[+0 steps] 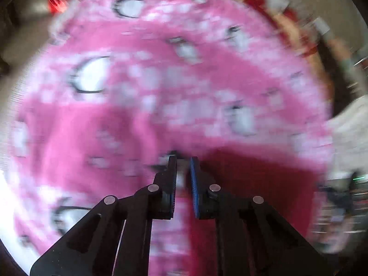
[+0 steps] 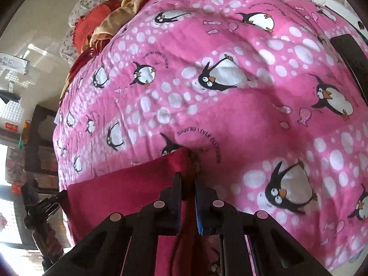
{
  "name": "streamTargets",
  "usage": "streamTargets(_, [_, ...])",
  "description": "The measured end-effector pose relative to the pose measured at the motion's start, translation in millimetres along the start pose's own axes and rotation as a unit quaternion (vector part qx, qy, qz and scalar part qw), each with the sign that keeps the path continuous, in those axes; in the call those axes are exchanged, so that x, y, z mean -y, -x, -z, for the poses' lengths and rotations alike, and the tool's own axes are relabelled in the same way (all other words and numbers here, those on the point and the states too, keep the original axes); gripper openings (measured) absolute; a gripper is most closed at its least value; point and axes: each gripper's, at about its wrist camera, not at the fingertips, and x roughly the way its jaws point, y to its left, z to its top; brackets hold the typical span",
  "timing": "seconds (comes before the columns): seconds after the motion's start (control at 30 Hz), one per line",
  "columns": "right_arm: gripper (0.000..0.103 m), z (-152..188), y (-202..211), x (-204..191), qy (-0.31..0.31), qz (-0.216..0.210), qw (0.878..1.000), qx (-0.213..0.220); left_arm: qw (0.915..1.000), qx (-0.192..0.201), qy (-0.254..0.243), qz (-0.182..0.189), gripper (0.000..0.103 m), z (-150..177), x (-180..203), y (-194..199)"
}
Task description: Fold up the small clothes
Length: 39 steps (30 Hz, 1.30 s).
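My right tool is pinched shut on the top corner of a dark red cloth, which hangs at lower centre of that view, over the pink penguin blanket. My left tool is closed down too; the blur hides what sits between its pads, though the red cloth lies just right of it. The cloth looks light, soft and floppy, so I judge corners and hems the best holds. Curved lettering on the blanket is too small and mirrored to read. Other fabrics pile at upper left.
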Motion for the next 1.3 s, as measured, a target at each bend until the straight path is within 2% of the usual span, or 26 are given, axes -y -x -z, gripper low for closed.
streamTargets(0.1, [0.014, 4.4, -0.6, 2.3, -0.012, -0.002, 1.0, -0.005, 1.0, 0.005, -0.004, 0.008, 0.01, 14.5, -7.8, 21.2])
streamTargets(0.13, [0.021, 10.2, 11.6, 0.7, -0.019, -0.018, 1.0, 0.002, 0.9998, 0.017, -0.006, 0.012, 0.011, 21.6, -10.1, 33.6])
streamTargets(0.17, [0.039, 15.9, 21.5, -1.3, -0.022, -0.028, 0.999, 0.01, 0.9994, 0.03, -0.008, 0.015, 0.022, 30.7, -12.6, 46.7])
streamTargets(0.2, [0.054, 27.7, 38.5, -4.8, -0.021, -0.042, 0.999, 0.025, 0.9988, 0.04, -0.012, 0.025, 0.042, 44.5, -15.3, 60.3])
streamTargets(0.23, [0.075, 38.9, 49.9, -6.0, -0.019, -0.051, 0.998, 0.035, 0.9985, 0.043, -0.014, 0.031, 0.054, 55.6, -17.1, 68.0])
streamTargets(0.27, [0.077, 52.9, 59.8, -8.1, -0.013, -0.059, 0.997, 0.041, 0.9983, 0.045, -0.014, 0.035, 0.065, 67.3, -18.3, 74.3])
streamTargets(0.33, [0.077, 81.6, 67.3, -12.0, 0.002, -0.06, 0.998, 0.029, 0.998, 0.037, -0.015, 0.049, 0.065, 94.6, -19.5, 79.8])
streamTargets(0.4, [0.074, 111.3, 67.1, -6.0, -0.01, -0.049, 0.999, 0.022, 0.998, 0.025, -0.007, 0.057, 0.065, 118.8, -17.2, 79.8])
streamTargets(0.43, [0.067, 122.4, 67.8, -2.5, -0.016, -0.051, 0.998, 0.026, 0.9978, 0.022, -0.002, 0.063, 0.065, 128.3, -15.2, 80.0])
streamTargets(0.5, [0.054, 147.6, 66.7, 4.6, -0.031, -0.079, 0.996, 0.016, 0.997, 0.009, 0.007, 0.076, 0.064, 147.2, -10.7, 79.1])
streamTargets(0.53, [0.052, 153.2, 66.6, 5.4, -0.035, -0.086, 0.996, 0.016, 0.9967, 0.005, 0.009, 0.08, 0.064, 153.3, -9.8, 79.1])
streamTargets(0.67, [0.051, 175.3, 71.3, 3.2, -0.031, -0.098, 0.995, 0.001, 0.9967, 0.003, -0.014, 0.08, 0.062, 168.3, 10.5, 81.4])
streamTargets(0.73, [0.051, 179.6, 73.0, -0.8, -0.024, -0.097, 0.995, -0.004, 0.9972, 0.002, -0.024, 0.071, 0.059, 171.5, 18.3, 78.5])
streamTargets(0.8, [0.05, 182.6, 69.0, -1.5, -0.026, -0.092, 0.995, -0.014, 0.9969, -0.009, -0.035, 0.07, 0.041, 175.6, 24.0, 73.1])
streamTargets(0.83, [0.044, 183.3, 65.3, -1.7, -0.025, -0.09, 0.995, -0.018, 0.9974, -0.009, -0.041, 0.059, 0.041, 177.3, 25.9, 71.2])
streamTargets(0.87, [0.037, 182.9, 59.6, -1.9, -0.021, -0.091, 0.995, -0.023, 0.9978, -0.008, -0.048, 0.045, 0.034, 178.6, 28.8, 69.1])
streamTargets(0.9, [0.036, 182.0, 55.8, -1.8, -0.023, -0.087, 0.996, -0.025, 0.9981, -0.008, -0.055, 0.027, 0.019, 179.5, 31.6, 65.6])
streamTargets(0.93, [0.034, 181.3, 52.7, 0.1, -0.027, -0.08, 0.996, -0.027, 0.9982, -0.01, -0.056, 0.019, 0.017, 179.7, 31.5, 63.7])
streamTargets(1.0, [0.027, 179.2, 43.9, 6.1, -0.046, -0.071, 0.996, -0.037, 0.9985, -0.008, -0.049, 0.024, 0.013, 179.9, 27.8, 65.0])
streamTargets(1.03, [0.02, 179.7, 43.5, 8.8, -0.054, -0.072, 0.995, -0.037, 0.9985, -0.003, -0.046, 0.028, 0.012, 180.5, 26.4, 69.4])
streamTargets(1.07, [0.006, 178.3, 43.9, 7.7, -0.052, -0.071, 0.996, -0.035, 0.9984, 0.0, -0.047, 0.031, 0.011, 180.8, 26.3, 74.5])
streamTargets(1.1, [0.0, 177.9, 48.0, 7.6, -0.051, -0.064, 0.996, -0.027, 0.9978, 0.006, -0.054, 0.038, 0.011, 181.8, 27.5, 83.1])
streamTargets(1.2, [0.0, 179.4, 75.5, 4.1, -0.044, -0.071, 0.996, 0.005, 0.9958, 0.027, -0.074, 0.046, 0.01, 184.0, 31.8, 105.7])
streamTargets(1.3, [0.0, 182.6, 102.2, -1.4, -0.023, -0.084, 0.996, 0.03, 0.9957, 0.016, -0.079, 0.045, 0.01, 183.6, 35.0, 98.4])
